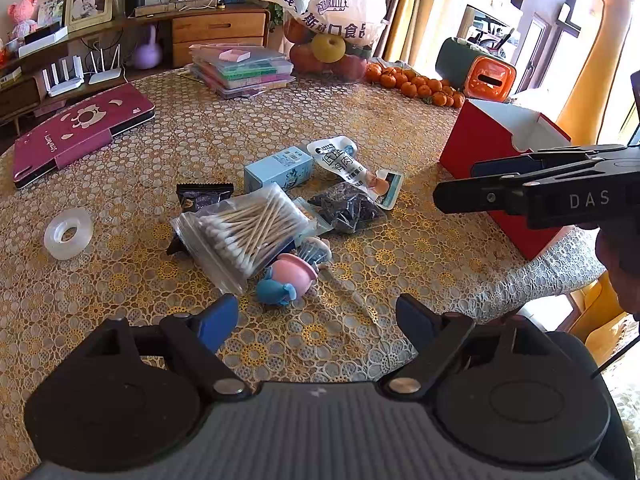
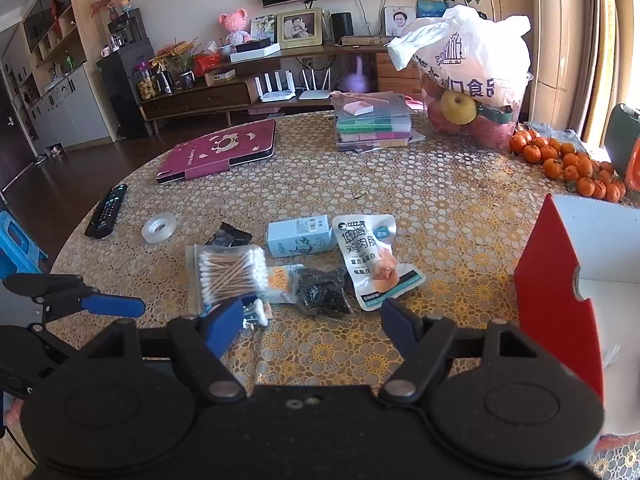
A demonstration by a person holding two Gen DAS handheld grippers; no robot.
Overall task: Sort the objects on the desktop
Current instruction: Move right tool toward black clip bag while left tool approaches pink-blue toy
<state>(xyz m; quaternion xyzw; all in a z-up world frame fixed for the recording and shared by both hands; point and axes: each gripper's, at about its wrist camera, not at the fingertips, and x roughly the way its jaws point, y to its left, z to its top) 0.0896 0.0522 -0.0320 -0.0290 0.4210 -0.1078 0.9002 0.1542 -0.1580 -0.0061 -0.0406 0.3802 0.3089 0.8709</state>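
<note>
Clutter sits bunched in the middle of the round table (image 2: 460,208), and both grippers hang short of it with nothing in them: the left gripper (image 1: 316,320) has its jaws spread wide over bare cloth just in front of the pink-and-blue toy (image 1: 286,278), and the right gripper (image 2: 312,318) is just as wide open near the bag of black bits (image 2: 322,290). The red box (image 2: 556,292) stands open at the right edge, likely where things are meant to go. Nearest the right hand is the chicken snack pouch (image 2: 370,258), lying flat and well clear of the box. I'd take that one first; a flat pouch wants a low, slightly tilted approach so one finger slides under an edge. The cotton swab bag (image 1: 244,232) lies partly on top of the toy and a dark packet, so lifting it carelessly could drag its neighbours. The tape roll (image 1: 69,233) lies apart and can wait.
</note>
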